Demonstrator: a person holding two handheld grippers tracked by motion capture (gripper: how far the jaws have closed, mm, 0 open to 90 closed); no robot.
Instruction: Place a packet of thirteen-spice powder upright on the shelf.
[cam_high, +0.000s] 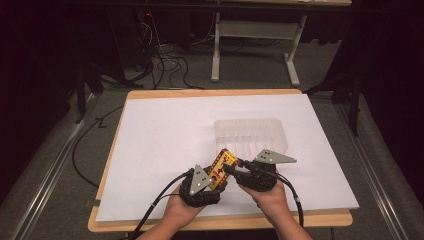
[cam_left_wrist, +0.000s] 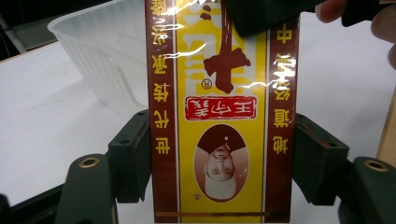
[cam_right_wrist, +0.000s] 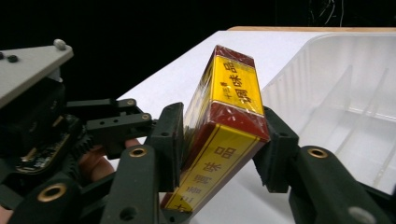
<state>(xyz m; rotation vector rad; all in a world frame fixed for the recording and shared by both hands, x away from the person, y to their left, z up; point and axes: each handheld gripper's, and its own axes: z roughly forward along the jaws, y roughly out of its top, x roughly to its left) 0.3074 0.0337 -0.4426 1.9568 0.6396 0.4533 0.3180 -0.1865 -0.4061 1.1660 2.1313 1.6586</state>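
A yellow-and-maroon seasoning box (cam_high: 221, 170) hangs above the white table (cam_high: 165, 140), just in front of a clear plastic tray (cam_high: 250, 134), clamped from both ends. The left gripper (cam_high: 212, 176) squeezes its long sides; the right gripper (cam_high: 231, 166) has its jaws pressed against the box's far end.

Lab; floor cables (cam_high: 165, 65), dark curtains, workbench (cam_high: 220, 222).

Box (cam_left_wrist: 219, 116): glossy film-wrapped cardboard. Tray (cam_high: 252, 134): translucent ribbed plastic. Table (cam_high: 165, 140): matt white paper sheet, wood edge. Gripper pads (cam_left_wrist: 135, 158): matt black.
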